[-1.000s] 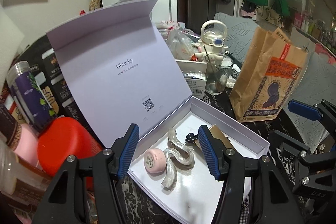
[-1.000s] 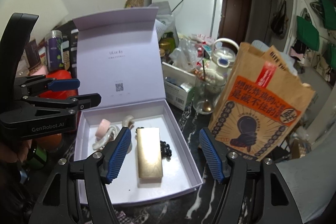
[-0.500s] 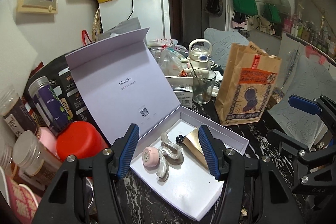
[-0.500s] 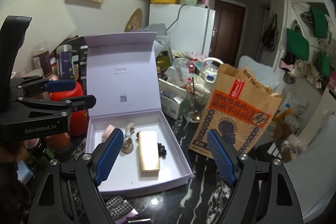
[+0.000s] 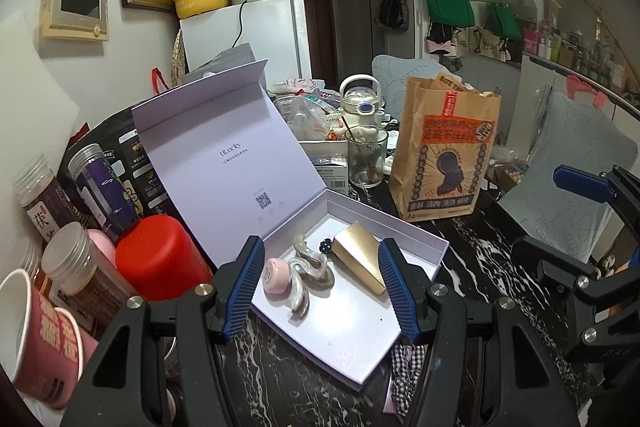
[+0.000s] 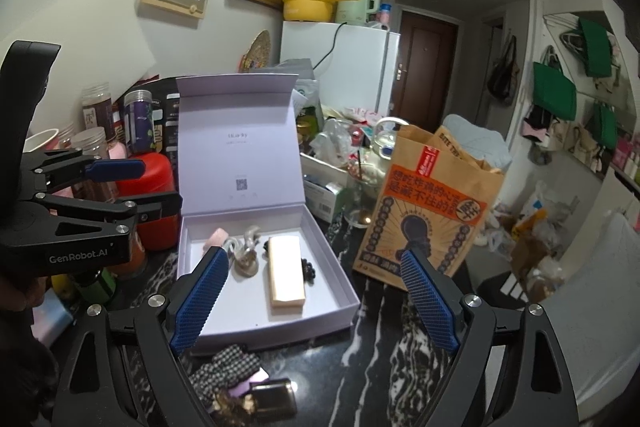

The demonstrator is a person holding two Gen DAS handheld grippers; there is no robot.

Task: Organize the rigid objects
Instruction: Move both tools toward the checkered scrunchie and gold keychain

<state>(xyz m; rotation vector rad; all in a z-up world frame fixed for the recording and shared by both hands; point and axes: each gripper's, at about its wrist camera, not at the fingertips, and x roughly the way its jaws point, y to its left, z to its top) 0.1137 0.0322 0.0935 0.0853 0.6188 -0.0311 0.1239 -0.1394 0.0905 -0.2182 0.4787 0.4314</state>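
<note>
Black marble bench point(image 6: 384, 355) holds the open white box point(image 6: 340, 283), where the gold bar point(image 6: 285, 272), pink pot point(image 5: 276, 275) and silver clip point(image 5: 308, 269) lie tidy inside, while left claw point(image 5: 322, 289) and right claw point(image 6: 314, 301) hang wide open, holding nothing.

The room is evenly lit by soft indoor light from above, bright on the white walls and the fridge point(image 6: 340, 67), dimmer through the far doorway point(image 6: 426, 67). The open box lid point(image 5: 228, 155) and the box floor point(image 6: 248, 303) glow pale and clean. The gold bar point(image 6: 285, 277) is washed out by glare in the right view, less so in the left. The dark marbled surface point(image 5: 492, 267) throws back small white gleams. Shadows are faint. Both views bow hard at the rims, with black corners. Focus is fairly sharp, softening at the edges; the checked cloth point(image 6: 226, 373) at the surface's near edge looks slightly blurred.
</note>
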